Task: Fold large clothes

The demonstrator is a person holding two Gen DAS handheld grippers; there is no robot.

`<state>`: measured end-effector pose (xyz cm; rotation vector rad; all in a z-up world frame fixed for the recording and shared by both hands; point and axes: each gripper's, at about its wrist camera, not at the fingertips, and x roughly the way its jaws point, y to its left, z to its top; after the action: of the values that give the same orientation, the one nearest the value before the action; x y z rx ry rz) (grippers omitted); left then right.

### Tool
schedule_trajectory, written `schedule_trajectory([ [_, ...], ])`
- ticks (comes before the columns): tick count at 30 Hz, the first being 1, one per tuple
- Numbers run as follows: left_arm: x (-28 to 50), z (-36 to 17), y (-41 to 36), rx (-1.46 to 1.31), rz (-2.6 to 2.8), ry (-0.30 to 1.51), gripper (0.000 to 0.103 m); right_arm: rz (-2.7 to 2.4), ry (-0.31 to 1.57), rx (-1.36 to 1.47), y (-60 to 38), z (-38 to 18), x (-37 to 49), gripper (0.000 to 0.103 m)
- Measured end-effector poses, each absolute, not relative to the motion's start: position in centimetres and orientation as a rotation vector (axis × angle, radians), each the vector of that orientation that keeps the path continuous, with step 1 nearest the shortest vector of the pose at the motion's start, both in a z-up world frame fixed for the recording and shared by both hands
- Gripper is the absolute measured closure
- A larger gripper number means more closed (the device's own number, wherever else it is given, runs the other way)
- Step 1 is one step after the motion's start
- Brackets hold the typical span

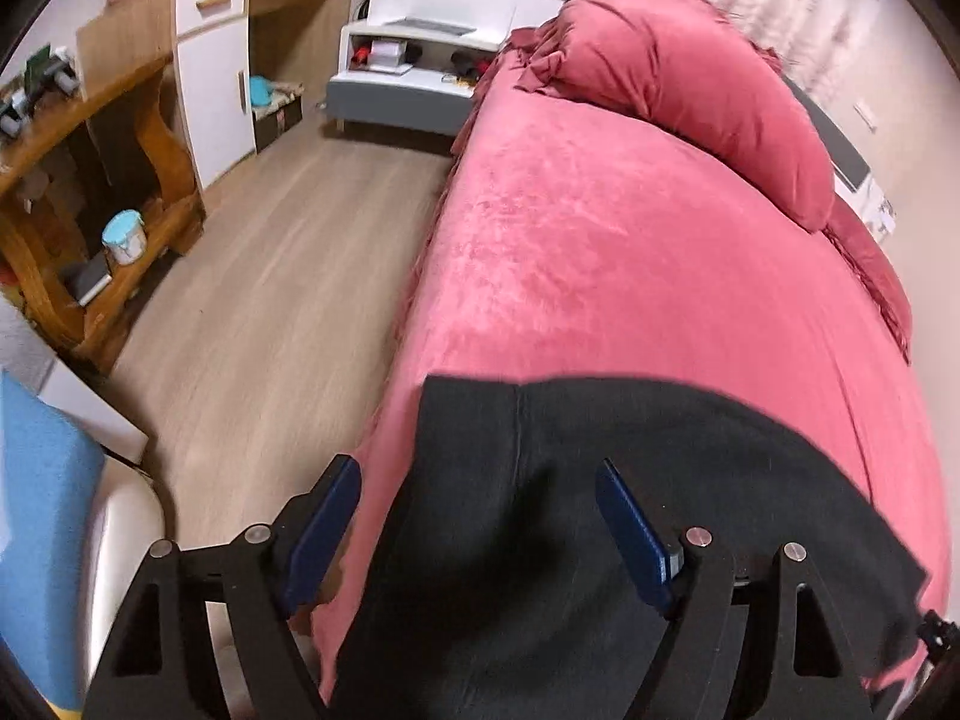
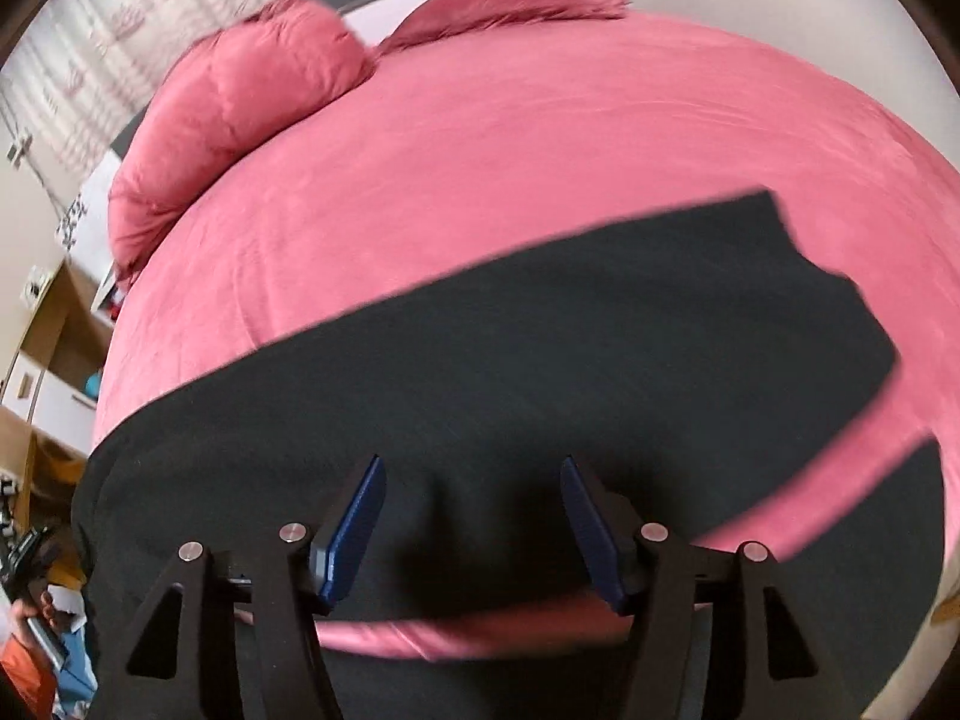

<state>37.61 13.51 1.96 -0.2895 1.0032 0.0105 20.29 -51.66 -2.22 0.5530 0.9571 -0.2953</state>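
Observation:
A large black garment (image 2: 540,348) lies spread flat over the near part of a bed with a pink cover (image 2: 480,138). In the left wrist view the black garment (image 1: 600,510) reaches the bed's left corner and hangs a little over the edge. My left gripper (image 1: 480,474) hovers above that corner, jaws wide apart, nothing between the blue pads (image 1: 636,534). My right gripper (image 2: 471,468) hangs over the garment's near edge, also open and holding nothing. A sleeve-like part of the garment sticks out at the right (image 2: 840,324).
Pink pillows (image 1: 690,78) lie at the head of the bed. Left of the bed runs a wooden floor (image 1: 270,276), with a wooden shelf unit (image 1: 108,180), a white cabinet (image 1: 216,72) and a low white bench (image 1: 408,78). A blue cushion (image 1: 36,528) is close at the left.

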Motion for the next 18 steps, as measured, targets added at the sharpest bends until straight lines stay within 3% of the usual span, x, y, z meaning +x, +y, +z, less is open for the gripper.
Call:
schedule_trajectory([
  [7,41.5,1.4,12.1,-0.252,-0.030,1.026,0.019,-0.362,1.061,0.587,-52.7,-2.7,30.4,0.040],
  [18,44.2,-1.1,11.5,-0.158,-0.066,1.058,0.014,-0.607,1.192,0.922,-54.7,-6.7,36.4,0.040],
])
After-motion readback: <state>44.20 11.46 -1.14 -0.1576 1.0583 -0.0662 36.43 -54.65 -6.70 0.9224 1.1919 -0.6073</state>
